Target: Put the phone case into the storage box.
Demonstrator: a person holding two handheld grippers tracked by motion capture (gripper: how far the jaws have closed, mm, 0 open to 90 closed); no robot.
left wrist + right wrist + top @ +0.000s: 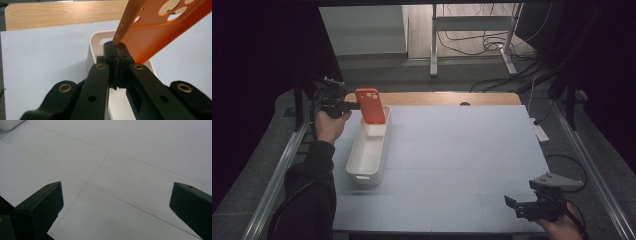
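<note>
An orange phone case (370, 105) with round camera holes hangs over the far end of a long white bin (369, 150). My left gripper (354, 105) is shut on the case's edge, coming in from the left. In the left gripper view the black jaws pinch the orange case (160, 30) at its thin edge, just above the white bin (93, 45). My right gripper (512, 205) rests low at the table's near right corner, held by a hand. In the right gripper view its jaws stand wide apart (116, 202) over bare white table, with nothing between them.
The white table top (462, 150) spreads between the bin and my right gripper. A wooden strip (437, 98) runs along the far edge. Beyond it stand a metal table frame (472, 30) and floor cables (512, 75). A corner of the bin (10, 123) lies far off.
</note>
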